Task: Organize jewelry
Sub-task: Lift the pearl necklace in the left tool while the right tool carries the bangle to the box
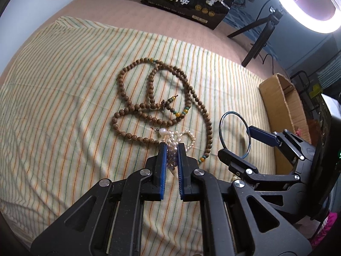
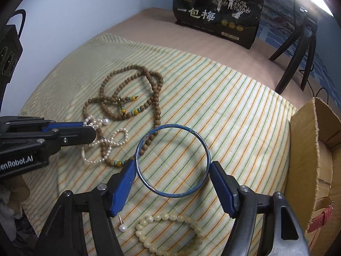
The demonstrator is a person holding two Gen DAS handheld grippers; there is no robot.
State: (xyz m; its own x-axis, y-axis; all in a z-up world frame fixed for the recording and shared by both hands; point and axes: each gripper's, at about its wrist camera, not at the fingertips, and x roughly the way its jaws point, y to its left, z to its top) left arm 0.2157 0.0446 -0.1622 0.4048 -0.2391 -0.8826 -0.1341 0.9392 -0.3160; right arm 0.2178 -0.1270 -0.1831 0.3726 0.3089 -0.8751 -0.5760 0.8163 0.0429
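Blue wall (image 2: pixel 64 17), glowing ring light (image 1: pixel 307 2)

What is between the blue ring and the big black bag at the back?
Only bare striped cloth, then pinkish bedding, between the blue bangle and black bag, in the right wrist view.

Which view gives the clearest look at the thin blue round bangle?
The right wrist view: the thin blue round bangle shows as a whole ring between the right gripper fingers. The left wrist view shows it foreshortened at the side, its lower part hidden.

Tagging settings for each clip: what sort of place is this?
Probably a home room rigged for filming: a cloth-covered surface, a ring light, a tripod and a cardboard box.
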